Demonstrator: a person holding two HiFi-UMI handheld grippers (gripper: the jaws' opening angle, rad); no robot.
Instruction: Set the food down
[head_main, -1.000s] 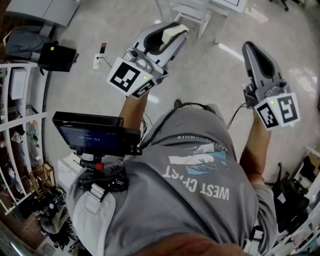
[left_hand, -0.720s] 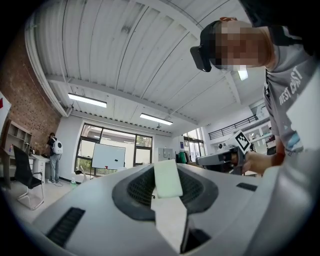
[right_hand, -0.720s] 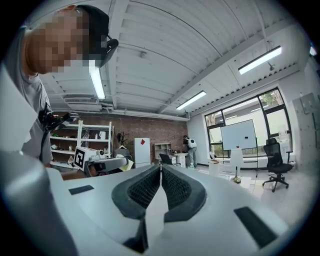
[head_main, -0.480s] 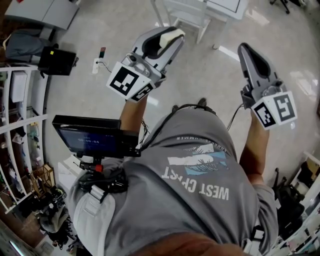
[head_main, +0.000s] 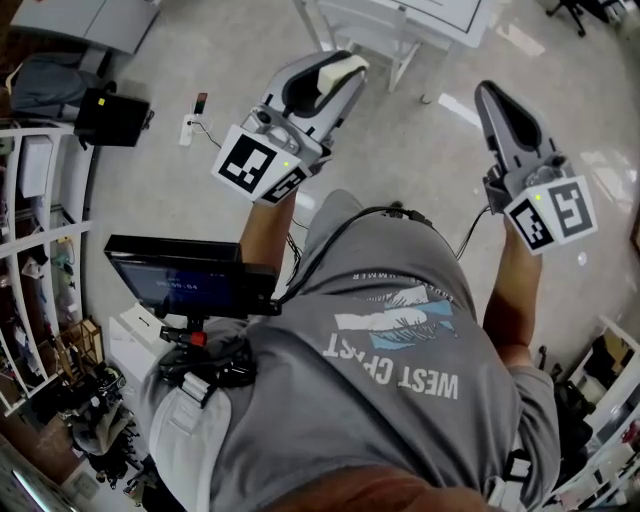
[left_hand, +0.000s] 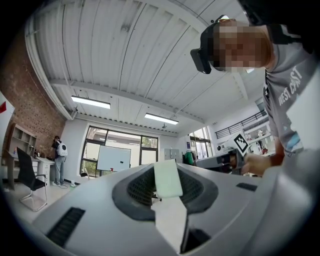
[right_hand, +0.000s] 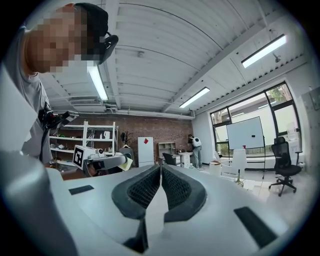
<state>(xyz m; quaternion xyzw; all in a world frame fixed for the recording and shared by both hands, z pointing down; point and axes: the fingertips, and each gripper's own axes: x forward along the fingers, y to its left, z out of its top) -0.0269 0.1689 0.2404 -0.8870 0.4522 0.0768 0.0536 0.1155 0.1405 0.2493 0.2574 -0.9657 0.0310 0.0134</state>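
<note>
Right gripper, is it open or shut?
Shut: the right gripper has both jaws touching along a thin line, with nothing between them.

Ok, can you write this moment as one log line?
left gripper: shut on pale food piece | right gripper: shut, empty | food: not set down yet

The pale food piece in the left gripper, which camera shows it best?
The left gripper view: the pale food piece stands close up between the jaws. The head view shows only its end; the right gripper view, a small distant sliver.
</note>
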